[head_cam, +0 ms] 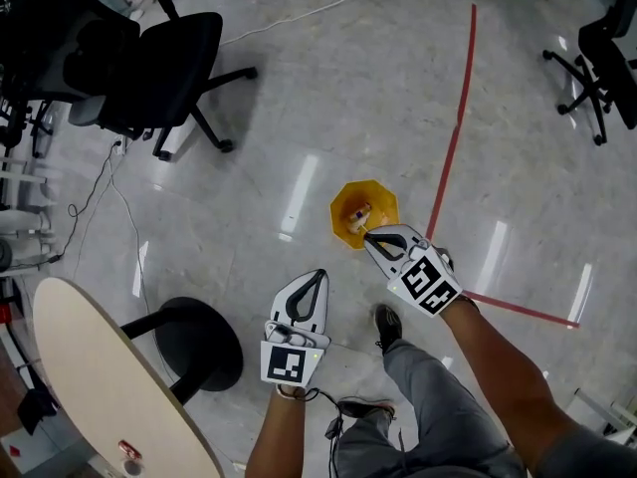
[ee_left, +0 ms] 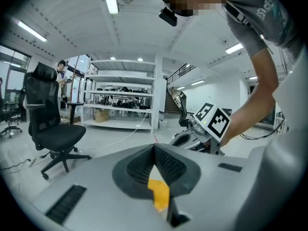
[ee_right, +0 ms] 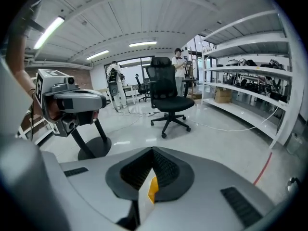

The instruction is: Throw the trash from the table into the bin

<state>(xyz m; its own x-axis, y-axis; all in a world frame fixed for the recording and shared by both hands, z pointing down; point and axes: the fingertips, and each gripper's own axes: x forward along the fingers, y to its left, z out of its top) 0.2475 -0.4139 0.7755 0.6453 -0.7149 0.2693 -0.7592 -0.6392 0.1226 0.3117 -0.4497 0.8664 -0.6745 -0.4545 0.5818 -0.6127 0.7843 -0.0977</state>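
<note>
With jaws together, my right gripper at the bin rim and left gripper near it, a stray swing could topple the bin, spilling its trash.

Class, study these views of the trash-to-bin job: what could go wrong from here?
The small yellow bin stands loose on the glossy floor under the right gripper; a bump might tip it. A cable hangs below the left gripper and may snag. A small item on the table could be missed.
</note>
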